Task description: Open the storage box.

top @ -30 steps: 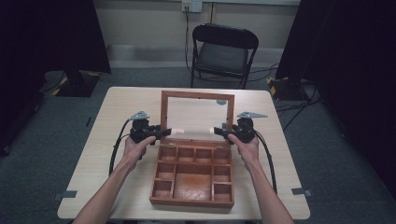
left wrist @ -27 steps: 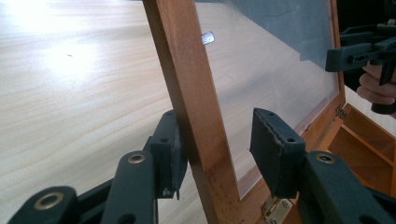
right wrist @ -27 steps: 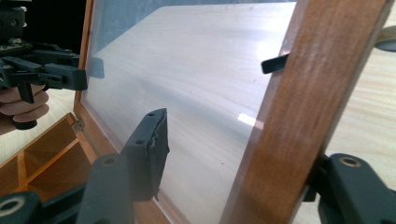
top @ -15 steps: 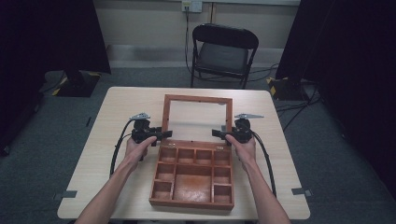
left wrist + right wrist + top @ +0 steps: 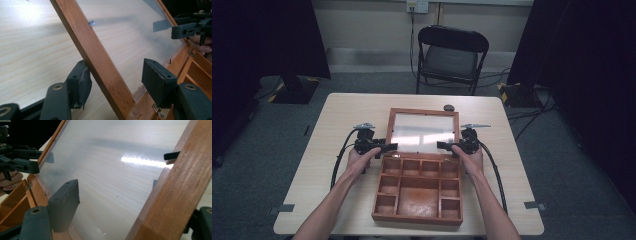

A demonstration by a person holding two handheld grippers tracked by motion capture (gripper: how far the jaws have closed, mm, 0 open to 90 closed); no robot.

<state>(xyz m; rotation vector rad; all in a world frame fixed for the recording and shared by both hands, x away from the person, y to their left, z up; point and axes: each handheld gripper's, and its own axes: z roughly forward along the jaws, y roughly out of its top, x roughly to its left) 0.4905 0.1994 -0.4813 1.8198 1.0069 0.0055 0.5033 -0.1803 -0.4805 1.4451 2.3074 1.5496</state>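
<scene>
A light wooden worktop [image 5: 337, 165] seen from above, with a person's two bare forearms reaching in from the bottom edge. Each hand holds a black gripper. In the middle of the worktop sits an open wooden box [image 5: 418, 187], divided into small compartments around one larger central compartment. The compartments look bare. Its lid [image 5: 423, 132], a wooden frame around a clear pane, is hinged at the far edge of the box and leans back, away from the person.

The left gripper [image 5: 388, 147] is at the lid's left edge, low down near the hinge. In the left gripper view, its two jaws stand apart on either side of the lid's wooden side rail [image 5: 97, 62]; one jaw sits just beside or against the rail, and the other is clear of it, over the pane. The left gripper [image 5: 116, 82] is therefore around the rail, not clamped on it.

The right gripper [image 5: 444, 145] mirrors this at the lid's right edge. In the right gripper view, the right gripper [image 5: 130, 207] also has its jaws apart, straddling the right side rail [image 5: 170, 195], with one jaw in front of the pane and the other mostly hidden behind the wood.

A small dark round object [image 5: 449, 107] lies on the worktop just beyond the lid. A black folding chair [image 5: 451, 55] stands behind the worktop.
</scene>
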